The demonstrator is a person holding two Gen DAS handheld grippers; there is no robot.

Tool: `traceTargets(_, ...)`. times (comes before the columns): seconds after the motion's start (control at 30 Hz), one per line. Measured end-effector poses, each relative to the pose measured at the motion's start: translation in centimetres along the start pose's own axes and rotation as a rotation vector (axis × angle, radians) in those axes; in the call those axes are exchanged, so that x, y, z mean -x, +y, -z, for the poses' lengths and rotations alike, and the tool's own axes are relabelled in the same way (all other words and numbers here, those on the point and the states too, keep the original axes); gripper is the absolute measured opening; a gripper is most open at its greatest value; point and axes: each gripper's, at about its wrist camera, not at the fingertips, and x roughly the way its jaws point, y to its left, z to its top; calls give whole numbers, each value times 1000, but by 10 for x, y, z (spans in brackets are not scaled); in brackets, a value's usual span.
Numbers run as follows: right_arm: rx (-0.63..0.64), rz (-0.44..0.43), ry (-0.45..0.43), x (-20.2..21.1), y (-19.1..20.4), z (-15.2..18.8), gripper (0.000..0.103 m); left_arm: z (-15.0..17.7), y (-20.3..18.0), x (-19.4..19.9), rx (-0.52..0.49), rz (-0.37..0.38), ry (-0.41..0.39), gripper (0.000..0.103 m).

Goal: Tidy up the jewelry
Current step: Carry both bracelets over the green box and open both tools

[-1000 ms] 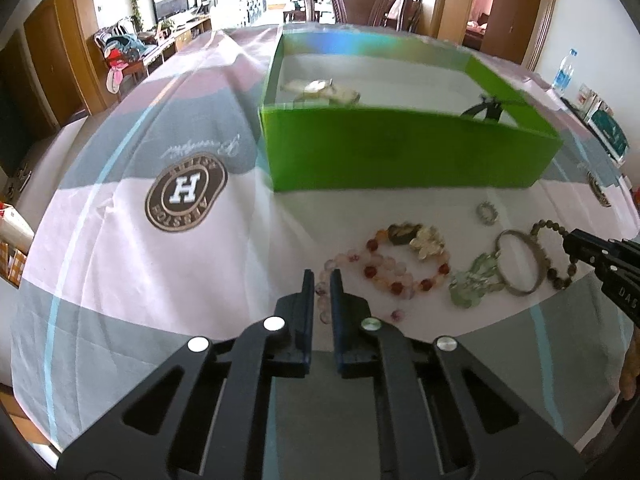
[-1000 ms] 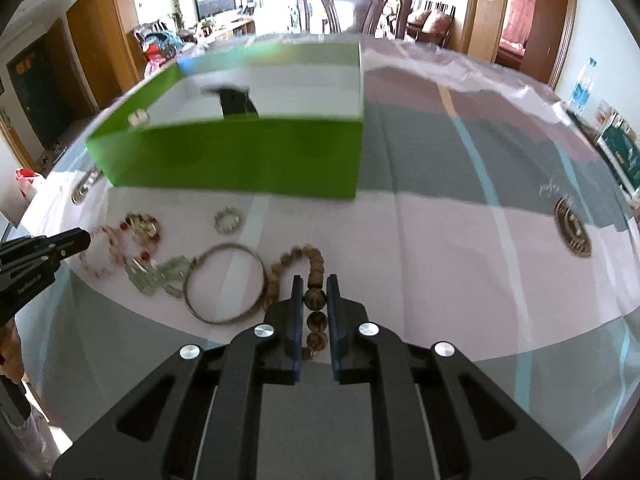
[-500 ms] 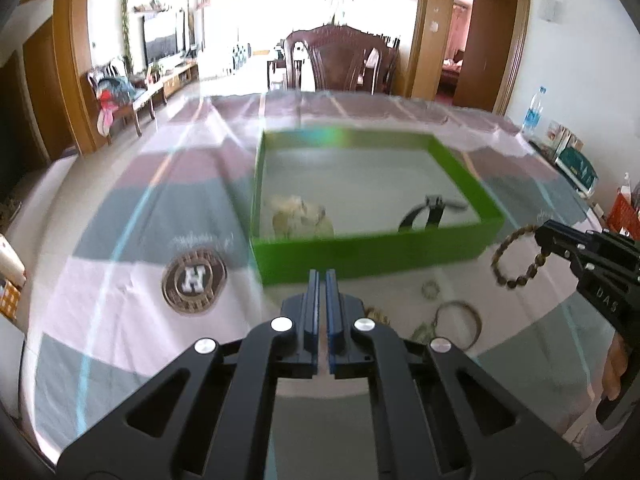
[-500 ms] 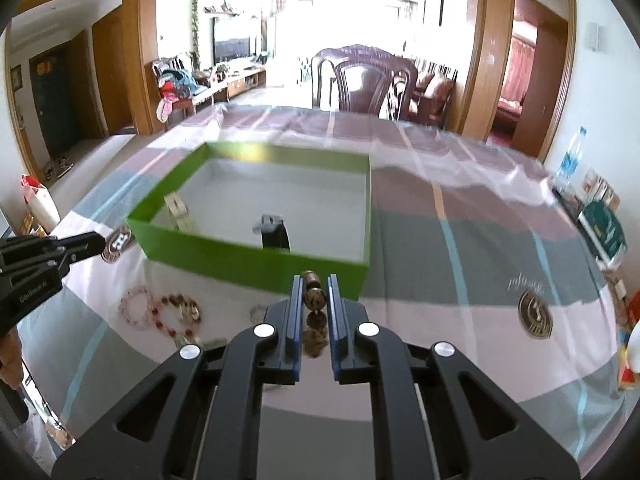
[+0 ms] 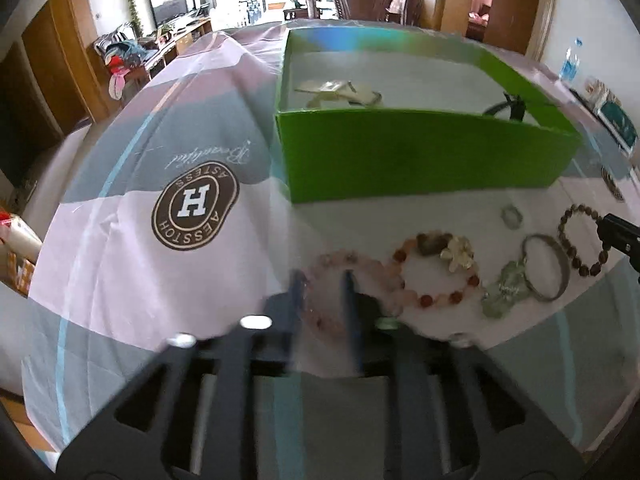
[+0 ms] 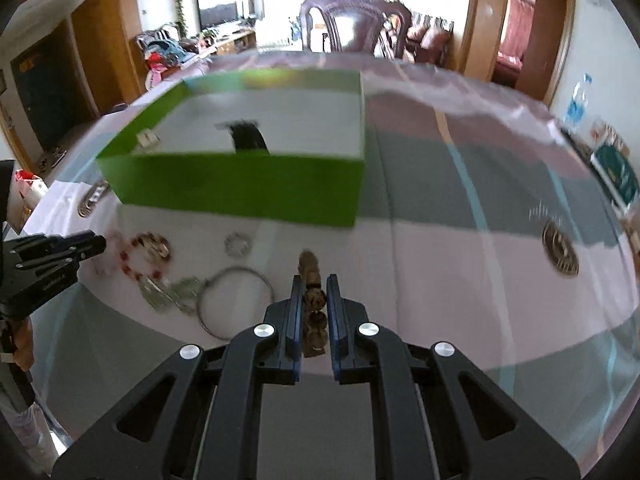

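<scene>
A: On the counter (image 5: 120,272), in front of the green box (image 5: 420,156), sits the loose jewelry — pink bead bracelet (image 5: 352,276), red-and-peach bracelet (image 5: 436,276) beside it, then a pale green pendant (image 5: 506,290), metal bangle (image 5: 546,268) and a small ring (image 5: 512,217).

B: Left gripper (image 5: 322,280)?

A: Blurred. Its fingers (image 5: 297,292) are opening, and they straddle the near side of the pink bracelet. Pads not pressing on it as far as I can see.

B: Right one?

A: Right gripper (image 6: 315,292) is nearly closed, clamped on the brown bead bracelet (image 6: 314,300) — beads are stacked between the fingers (image 6: 295,300). In the left view that bracelet hangs from the right fingertips just past the bangle.

B: Off the cloth?

A: Can't tell, too blurry.

B: Box contents?

A: Some pale pieces (image 5: 340,92) at the left side, a black item (image 6: 246,138) toward the right. Box stands just behind the row of jewelry.
</scene>
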Motion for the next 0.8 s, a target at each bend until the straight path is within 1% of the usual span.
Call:
traceTargets(0.07,-16,-1,17,-5,-4,5,11,3,-2,-5,-2,13,15,34)
traceTargets(0.13,-24,-4,24,-7,-5,9,11,6,-1,-6,-5,15,2,34)
traceTargets(0.17,-28,-6,28,-8,-6,9,12,6,-1,-5,-5,22,2,32)
traceTargets(0.23,-34,-8,37,-12,-7,11,11,7,-1,-6,-3,36,4,19)
traceTargets(0.27,-36,-10,40,-13,-8,12,11,7,0,-6,-3,41,6,8)
traceTargets(0.3,-39,-13,42,-13,-8,13,11,9,0,-5,-1,54,10,8)
traceTargets(0.43,-43,-15,34,-11,-9,13,11,9,-4,4,1,37,-4,8)
traceTargets(0.53,-35,-14,1,1,-8,7,11,1,-8,24,5,47,-51,8)
traceTargets(0.7,-7,-13,-100,31,-4,-17,11,-19,-17,65,-15,78,-155,8)
traceTargets(0.8,11,-3,-155,46,0,-33,11,-34,-23,81,-24,77,-199,8)
